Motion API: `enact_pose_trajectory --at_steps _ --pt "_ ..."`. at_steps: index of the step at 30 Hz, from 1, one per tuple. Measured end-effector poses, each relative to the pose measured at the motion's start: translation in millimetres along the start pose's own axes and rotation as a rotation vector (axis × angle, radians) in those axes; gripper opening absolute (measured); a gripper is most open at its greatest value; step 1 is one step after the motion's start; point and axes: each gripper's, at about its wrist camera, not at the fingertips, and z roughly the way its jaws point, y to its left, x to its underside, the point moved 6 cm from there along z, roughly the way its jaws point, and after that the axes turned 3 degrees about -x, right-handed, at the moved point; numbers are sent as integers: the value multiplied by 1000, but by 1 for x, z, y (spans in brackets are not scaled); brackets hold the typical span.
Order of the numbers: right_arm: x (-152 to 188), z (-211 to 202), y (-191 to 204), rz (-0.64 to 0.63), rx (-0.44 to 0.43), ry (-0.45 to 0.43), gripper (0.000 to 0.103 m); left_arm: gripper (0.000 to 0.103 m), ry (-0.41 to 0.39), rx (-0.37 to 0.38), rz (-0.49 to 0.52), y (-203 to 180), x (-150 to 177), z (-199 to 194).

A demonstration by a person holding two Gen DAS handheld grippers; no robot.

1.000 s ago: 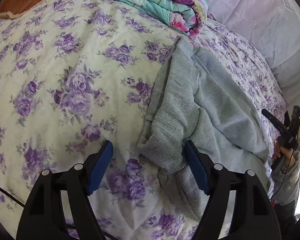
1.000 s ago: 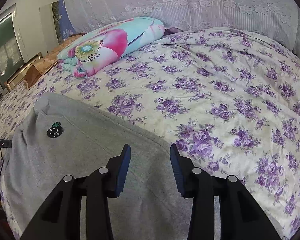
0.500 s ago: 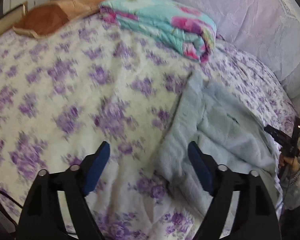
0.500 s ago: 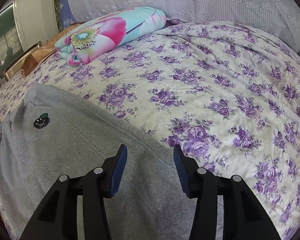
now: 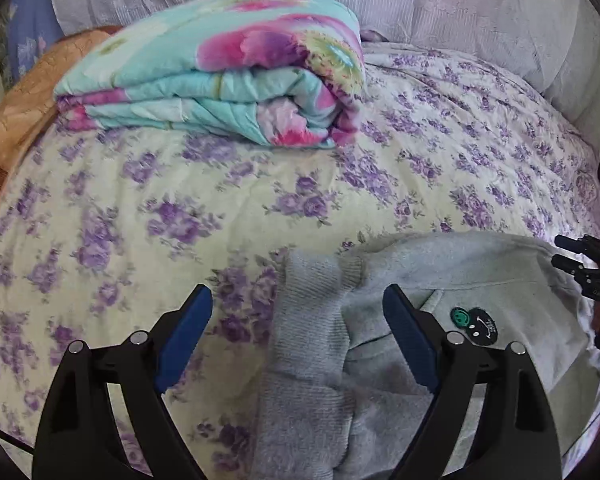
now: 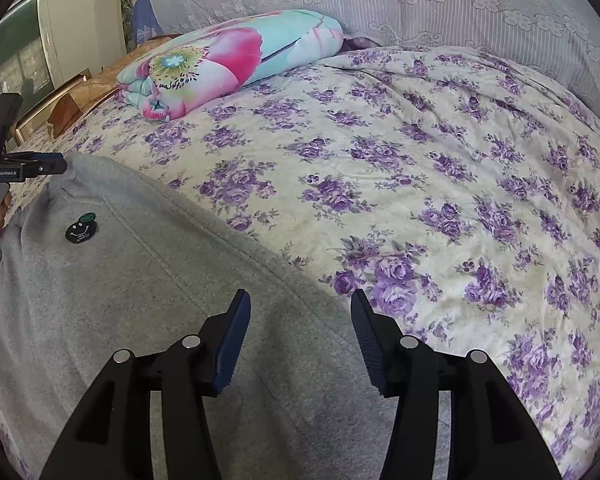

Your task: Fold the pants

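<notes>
Grey sweatpants (image 5: 440,280) lie on the floral bedspread, with a ribbed cuff (image 5: 312,320) folded over the body near a round black-and-green patch (image 5: 474,322). My left gripper (image 5: 298,338) is open, and its jaws straddle the cuff just above the cloth. In the right wrist view the pants (image 6: 120,300) spread flat at the lower left, patch (image 6: 80,230) showing. My right gripper (image 6: 300,338) is open and empty over the pants' edge. The left gripper (image 6: 36,168) shows at the far left of that view. The right gripper (image 5: 580,264) shows at the right edge of the left wrist view.
A folded turquoise and pink floral quilt (image 5: 228,76) lies at the head of the bed, also in the right wrist view (image 6: 220,64). Lilac lace pillows (image 6: 420,4) line the back. An orange-brown blanket (image 5: 16,116) sits at the left. Bedspread (image 6: 460,200) extends right.
My left gripper has swung round from the pants' side to face the head of the bed, now over the cuff. My right gripper has opened wider and shifted slightly.
</notes>
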Motion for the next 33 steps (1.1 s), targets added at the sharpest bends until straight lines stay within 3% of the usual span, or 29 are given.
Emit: enact_pose_trajectory --at_steps 3,4,5,6,8,9,10,13,18,23,25,27,33 --pt "-1 6 -4 -2 -12 13 53 81 4 28 4 -6 -1 10" --pt "0 9 -4 -3 -20 19 53 75 6 35 20 -10 0 12" --pt "0 12 -3 -7 -25 27 53 60 16 41 33 -13 0 14" --pt "1 15 -3 -14 -23 36 53 53 24 21 40 -14 0 17" --pt "1 20 -2 -31 -16 41 52 49 27 12 36 -14 -1 19" --pt "1 22 -2 -33 -23 44 47 46 26 15 30 -13 -1 19" --pt "1 24 -1 -34 -27 50 27 45 25 22 24 -12 -2 18" --pt "1 24 -1 -17 -46 61 10 41 11 35 14 -9 -2 13" --pt "-5 -12 11 -41 -12 -7 7 37 -35 41 15 -11 -5 -10" --pt "-4 -84 41 -77 0 -124 7 36 -126 79 6 -9 -1 -53" --pt "6 -113 62 -117 2 -157 7 33 -150 89 5 -6 8 -71" --pt "22 -140 86 -161 10 -184 7 23 -173 86 -1 0 21 -87" --pt "90 -176 147 -227 -13 -184 7 23 -172 121 -87 29 79 -115"
